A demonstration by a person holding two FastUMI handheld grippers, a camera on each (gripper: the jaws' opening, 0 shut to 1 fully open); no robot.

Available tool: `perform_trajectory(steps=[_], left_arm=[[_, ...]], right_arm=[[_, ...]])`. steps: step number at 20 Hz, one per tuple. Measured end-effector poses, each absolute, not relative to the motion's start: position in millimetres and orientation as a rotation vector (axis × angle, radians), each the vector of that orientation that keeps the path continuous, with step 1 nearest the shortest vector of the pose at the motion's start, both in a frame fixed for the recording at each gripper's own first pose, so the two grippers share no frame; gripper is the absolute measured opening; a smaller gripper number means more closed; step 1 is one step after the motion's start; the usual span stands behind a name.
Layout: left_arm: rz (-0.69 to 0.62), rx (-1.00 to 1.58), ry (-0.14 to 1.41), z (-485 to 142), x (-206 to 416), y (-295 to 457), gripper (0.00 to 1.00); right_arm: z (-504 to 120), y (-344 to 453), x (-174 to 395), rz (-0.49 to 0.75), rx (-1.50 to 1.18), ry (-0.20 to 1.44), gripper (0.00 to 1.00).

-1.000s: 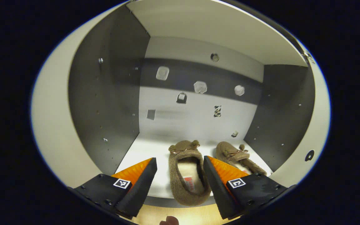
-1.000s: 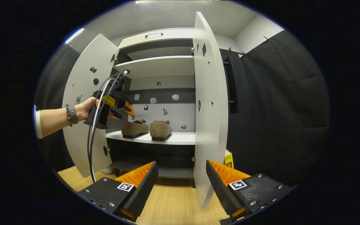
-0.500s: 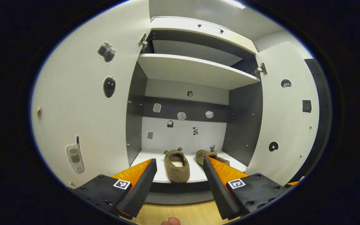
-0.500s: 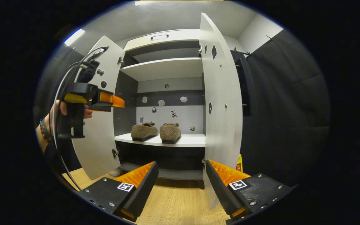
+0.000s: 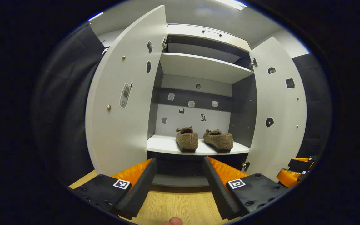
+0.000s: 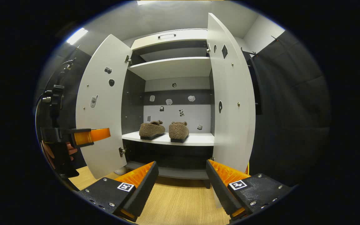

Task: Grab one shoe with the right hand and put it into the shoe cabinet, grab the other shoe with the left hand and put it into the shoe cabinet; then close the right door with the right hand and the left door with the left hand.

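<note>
Two fuzzy brown slippers (image 5: pixel 187 141) (image 5: pixel 219 140) sit side by side on the white middle shelf (image 5: pixel 164 145) of the open shoe cabinet (image 6: pixel 173 67), apparently toes toward the back wall, long axes running front to back. The white left door (image 5: pixel 120 100) and white right door (image 6: pixel 231 100) stand wide open. The left gripper (image 5: pixel 179 182) and right gripper (image 6: pixel 181 184) hover over the wooden floor (image 6: pixel 180 203), fingers spread, holding nothing.

Recording booth, black cloth walls (image 6: pixel 286 103), white shoe cabinet (image 5: pixel 198 67), pale wood-look floor (image 6: pixel 180 203), ceiling strip light (image 6: pixel 77 36)
</note>
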State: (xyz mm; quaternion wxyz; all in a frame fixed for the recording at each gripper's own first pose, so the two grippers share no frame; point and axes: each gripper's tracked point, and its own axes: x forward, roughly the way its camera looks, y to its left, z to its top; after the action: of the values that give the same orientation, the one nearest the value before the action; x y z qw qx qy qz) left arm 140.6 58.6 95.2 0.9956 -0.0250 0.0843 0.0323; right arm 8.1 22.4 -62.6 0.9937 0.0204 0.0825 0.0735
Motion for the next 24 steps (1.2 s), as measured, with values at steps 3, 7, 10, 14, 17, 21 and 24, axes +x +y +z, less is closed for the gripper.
perform_trajectory(steps=[3,7,10,14,17,21,24], left_arm=[[0.108,0.001,0.157,83.2,117.7,61.6,0.97],[0.119,0.001,0.187,59.4,95.3,45.8,0.96],[0.112,0.03,0.178,60.3,93.7,47.1,0.99],[0.14,0.035,0.144,69.1,93.4,53.0,0.97],[0.13,0.008,0.155,64.0,94.2,45.5,0.97],[0.117,0.003,0.143,65.7,97.0,40.5,0.97],[0.125,0.017,0.143,63.9,98.0,42.2,0.97]], right_arm=[[-65.4,25.6,3.9,0.15,0.049,0.17,0.94],[-67.5,31.3,2.7,0.142,0.076,0.161,0.94],[-61.7,33.2,1.2,0.154,0.08,0.155,0.94],[-32.1,43.0,-12.2,0.242,0.105,0.084,0.94],[-6.1,19.5,-15.0,0.237,0.102,0.055,0.94],[55.8,-40.7,1.2,0.172,0.04,-0.035,0.94],[72.1,-98.5,19.1,0.08,0.029,-0.032,0.94]])
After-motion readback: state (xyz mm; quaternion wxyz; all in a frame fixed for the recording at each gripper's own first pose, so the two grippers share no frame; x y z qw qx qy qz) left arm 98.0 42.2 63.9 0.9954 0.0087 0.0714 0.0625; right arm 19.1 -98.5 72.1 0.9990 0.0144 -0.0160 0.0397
